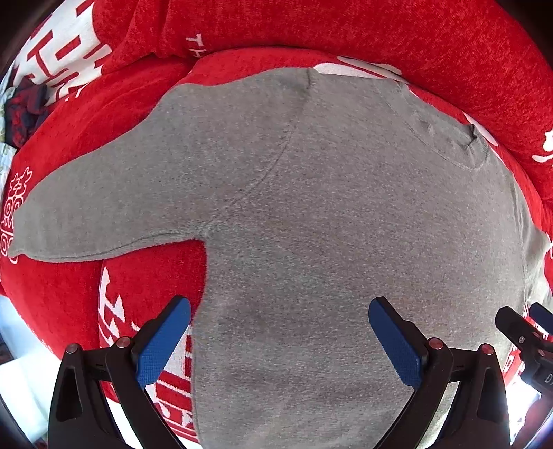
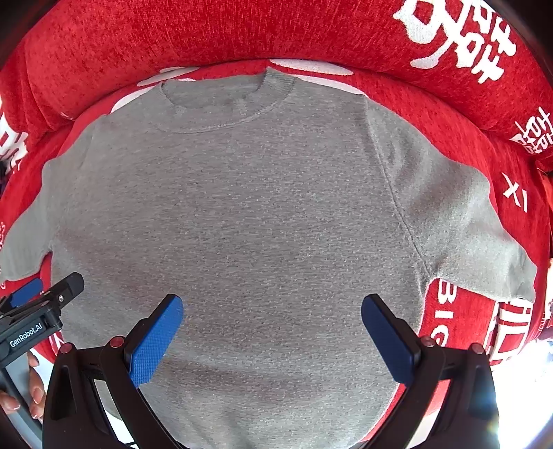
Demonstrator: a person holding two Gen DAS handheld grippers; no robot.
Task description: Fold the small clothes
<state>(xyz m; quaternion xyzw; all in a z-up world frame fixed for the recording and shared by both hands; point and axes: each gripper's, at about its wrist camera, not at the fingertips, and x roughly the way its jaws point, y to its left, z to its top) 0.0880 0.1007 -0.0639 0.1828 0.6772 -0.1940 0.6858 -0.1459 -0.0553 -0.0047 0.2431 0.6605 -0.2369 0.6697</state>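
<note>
grey shirt (image 2: 242, 214) flat, unobstructed; red bolster (image 2: 207, 38) behind

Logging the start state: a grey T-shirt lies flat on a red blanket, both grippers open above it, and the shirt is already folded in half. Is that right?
Not quite. The grey T-shirt is not folded: the right wrist view shows it spread flat, collar and both sleeves out. The rest holds: it lies on the red blanket, with the left gripper and right gripper open above it.

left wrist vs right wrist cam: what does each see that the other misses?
Left wrist only: a dark patterned cloth at the far left edge, plus the right tongs poking in at right.

Right wrist only: the full collar, the right sleeve, and fingers holding the left tongs.

Both: the grey T-shirt lying flat on the red printed cover, with each camera's own tongs open above its lower part.
</note>
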